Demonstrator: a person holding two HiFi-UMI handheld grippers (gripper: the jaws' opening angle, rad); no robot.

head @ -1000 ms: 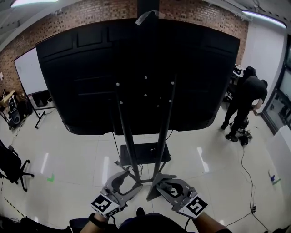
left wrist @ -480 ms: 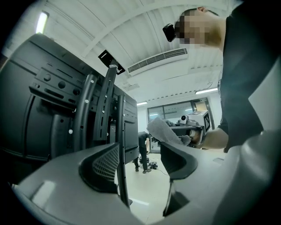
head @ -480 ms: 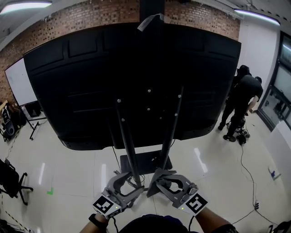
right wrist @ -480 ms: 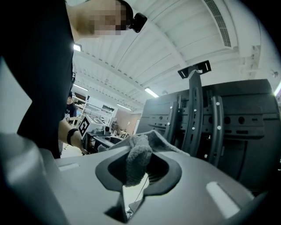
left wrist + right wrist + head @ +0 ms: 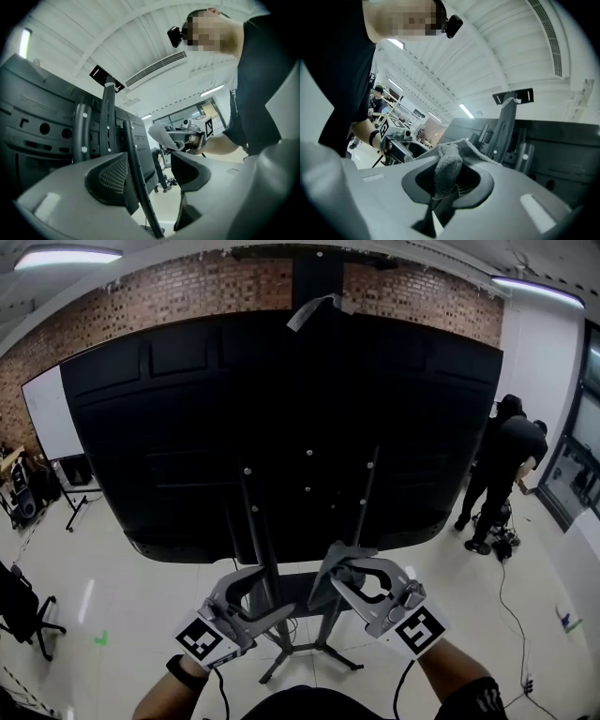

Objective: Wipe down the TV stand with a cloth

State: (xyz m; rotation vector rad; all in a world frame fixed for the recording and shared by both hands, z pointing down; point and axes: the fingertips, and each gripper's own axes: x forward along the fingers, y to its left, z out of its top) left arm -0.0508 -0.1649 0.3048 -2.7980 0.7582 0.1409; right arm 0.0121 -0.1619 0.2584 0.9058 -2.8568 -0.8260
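**Desk:** Where is the cloth?

**Me:** In my right gripper (image 5: 337, 568). Its jaws are pressed together on a fold of the grey cloth (image 5: 449, 165), and the loose part bunches up above them.

**Desk:** And the TV stand?

**Me:** Straight in front of me. The TV stand (image 5: 251, 512) sends 2 dark poles up the back of the big black TV (image 5: 281, 418), and its feet spread on the pale floor (image 5: 141, 587) below my hands. My right gripper is near the right pole (image 5: 366, 502), just under the TV's lower edge. I cannot tell whether the cloth touches anything there.

**Desk:** What about your other hand?

**Me:** My left gripper (image 5: 267, 610) sits lower, at the left pole. Its jaws stand apart. Its own view shows a thin dark bar (image 5: 135, 173) of the stand passing between them, close to 1 pad, with a clear gap on the other side. It grips nothing.

**Desk:** Anyone nearby?

**Me:** 1 person (image 5: 502, 465) in black stands well off to my right. A whiteboard (image 5: 45, 413) stands at the far left.
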